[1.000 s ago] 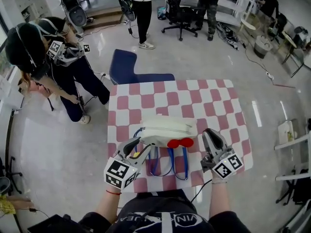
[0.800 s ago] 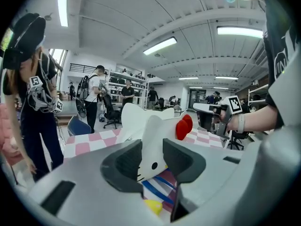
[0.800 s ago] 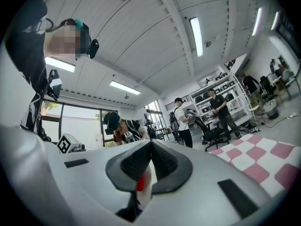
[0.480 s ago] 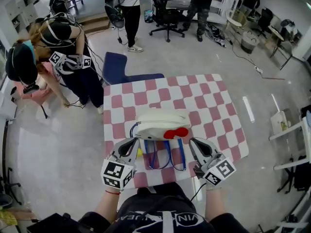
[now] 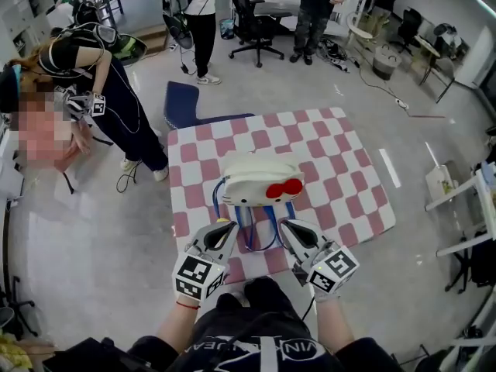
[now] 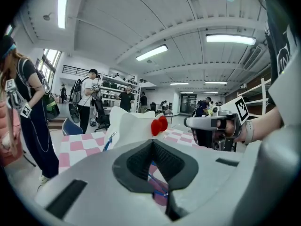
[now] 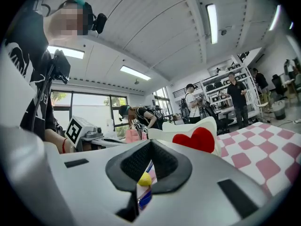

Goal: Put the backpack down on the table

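Note:
A white backpack (image 5: 260, 180) with a red bow (image 5: 284, 189) lies on the pink-and-white checkered table (image 5: 341, 169). Its blue straps (image 5: 256, 235) trail toward the near edge. My left gripper (image 5: 225, 227) and right gripper (image 5: 287, 227) hover on either side of the straps, just short of the bag. Both are shut with nothing between the jaws. In the left gripper view the shut jaws (image 6: 153, 142) point at the backpack (image 6: 131, 126), with the right gripper (image 6: 211, 126) beside it. In the right gripper view the backpack (image 7: 197, 138) sits beyond the shut jaws (image 7: 150, 142).
A blue chair (image 5: 186, 103) stands at the table's far left corner. A person (image 5: 101, 91) bends over on the floor to the left, and others stand by an office chair (image 5: 252, 22) at the back. A white rack (image 5: 465, 208) stands at the right.
Both grippers have drawn back from the backpack toward the near table edge. The left gripper's jaws, open at the bag a second ago, are shut, and so are the right's. The backpack stays put.

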